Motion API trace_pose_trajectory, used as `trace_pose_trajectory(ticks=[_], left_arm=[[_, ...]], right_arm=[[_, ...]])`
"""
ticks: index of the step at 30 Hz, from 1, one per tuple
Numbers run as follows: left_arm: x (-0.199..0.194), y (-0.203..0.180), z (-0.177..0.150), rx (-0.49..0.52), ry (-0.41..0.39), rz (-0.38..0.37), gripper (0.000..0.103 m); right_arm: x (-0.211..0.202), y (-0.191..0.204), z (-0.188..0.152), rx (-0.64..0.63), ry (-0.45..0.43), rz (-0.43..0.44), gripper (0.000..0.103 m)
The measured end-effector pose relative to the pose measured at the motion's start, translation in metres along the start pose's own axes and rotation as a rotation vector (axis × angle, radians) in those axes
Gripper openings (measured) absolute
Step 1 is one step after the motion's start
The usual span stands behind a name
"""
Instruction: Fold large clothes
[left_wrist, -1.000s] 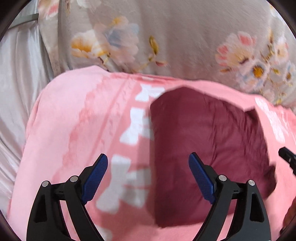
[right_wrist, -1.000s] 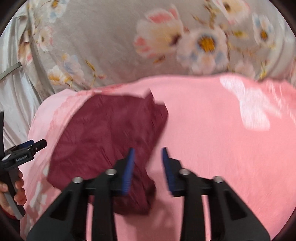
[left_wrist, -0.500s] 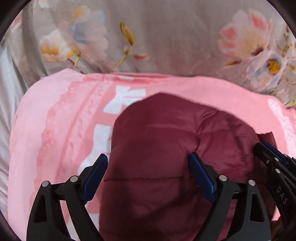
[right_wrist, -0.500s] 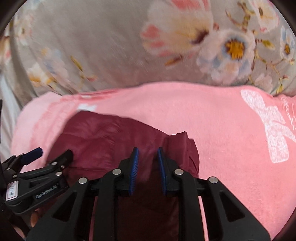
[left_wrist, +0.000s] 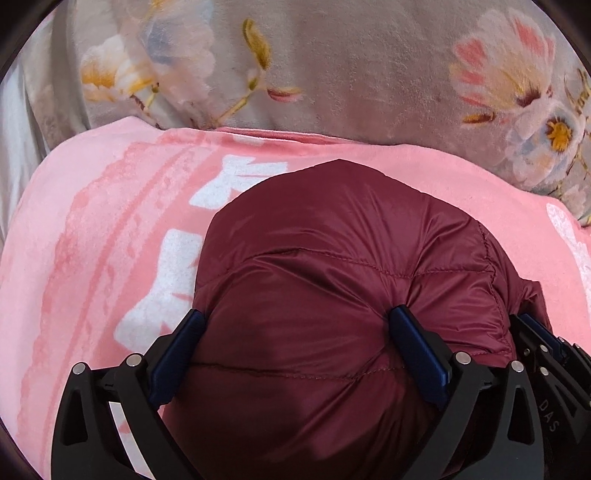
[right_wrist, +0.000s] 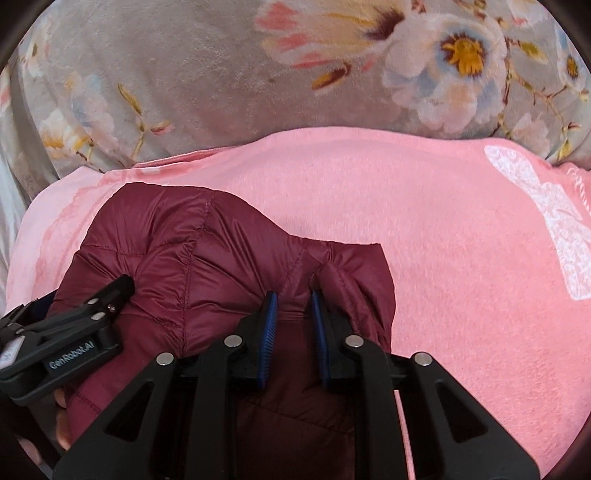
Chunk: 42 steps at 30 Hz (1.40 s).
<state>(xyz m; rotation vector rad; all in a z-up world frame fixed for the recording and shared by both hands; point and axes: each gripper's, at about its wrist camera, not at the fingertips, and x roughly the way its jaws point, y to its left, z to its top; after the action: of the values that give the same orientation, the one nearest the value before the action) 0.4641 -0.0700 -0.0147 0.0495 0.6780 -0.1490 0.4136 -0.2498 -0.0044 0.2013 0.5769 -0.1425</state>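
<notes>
Jacket (left_wrist: 332, 266) is sitting on the pink blanket (left_wrist: 92, 258), toward its left half, and both grippers are on the jacket's near side.

Left of jacket: blanket's white print is showing just beside the jacket's left edge. Floral grey cover (left_wrist: 351, 66) is lying beyond the blanket's far edge.

Left gripper (left_wrist: 295, 354) is pressing into the jacket's left-centre bulk, fingers spread wide. One pad (left_wrist: 181, 343) is hugging the jacket's left side, the other is digging a dent into the padding. Straddling, not pinching.

Right gripper (right_wrist: 292, 325) is working the jacket's right end, fingers drawn close together with a fold of maroon shell bunched between them. Looks like a pinch, though a small gap is showing at the tips.

Key relation: jacket's long axis is running left-right across both sets of fingers, bulk lying ahead of them toward the floral cover. Right gripper is nearer the loose flap at the jacket's right corner, so my guess is that end is getting folded over next, left gripper anchoring.

Jacket is looking puffy, quilted, glossy maroon, already bundled compact. Slippery shell will likely be springing back.
</notes>
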Motion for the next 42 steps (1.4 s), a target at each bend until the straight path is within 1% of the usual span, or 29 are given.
trace_pose_trajectory(ticks=[5,19,20,22,24,26,27,29,31,35,39,40,42], left_arm=[[0.004,-0.003,0.0,0.01,-0.001,0.016,0.098],[0.007,-0.006,-0.001,0.025,0.002,0.042,0.098],[0.006,-0.005,-0.001,0.023,0.004,0.039,0.098],[-0.002,-0.001,-0.002,0.024,0.023,0.026,0.098],[-0.023,0.006,-0.01,0.033,0.034,0.001,0.098],[-0.043,0.012,-0.024,0.064,0.038,-0.007,0.098],[-0.05,0.014,-0.03,0.07,0.04,-0.004,0.098],[-0.062,0.02,-0.043,0.075,0.053,0.004,0.098],[-0.07,0.027,-0.056,0.069,0.093,0.004,0.098],[-0.093,0.043,-0.077,0.03,0.134,-0.009,0.098],[-0.127,0.055,-0.108,0.0,0.143,-0.039,0.098],[-0.134,0.057,-0.117,-0.006,0.146,-0.04,0.098],[-0.151,0.057,-0.136,-0.004,0.132,-0.034,0.098]], right_arm=[[0.002,0.0,0.002,0.003,0.015,-0.002,0.017],[0.003,0.003,0.005,-0.011,0.022,-0.027,0.018],[0.002,0.002,0.005,-0.011,0.024,-0.021,0.018],[-0.014,0.001,0.006,-0.015,0.03,-0.01,0.018],[-0.045,0.0,0.002,-0.012,0.015,0.027,0.019],[-0.074,0.005,-0.01,-0.045,0.015,0.043,0.021],[-0.081,0.008,-0.015,-0.065,0.021,0.04,0.021],[-0.087,0.013,-0.029,-0.11,0.062,0.023,0.021],[-0.087,0.012,-0.039,-0.126,0.077,-0.008,0.021],[-0.103,0.0,-0.062,-0.055,0.106,-0.019,0.021],[-0.142,0.001,-0.094,-0.031,0.104,-0.04,0.022],[-0.15,0.002,-0.101,-0.032,0.101,-0.038,0.024],[-0.172,0.009,-0.121,-0.044,0.092,-0.044,0.036]])
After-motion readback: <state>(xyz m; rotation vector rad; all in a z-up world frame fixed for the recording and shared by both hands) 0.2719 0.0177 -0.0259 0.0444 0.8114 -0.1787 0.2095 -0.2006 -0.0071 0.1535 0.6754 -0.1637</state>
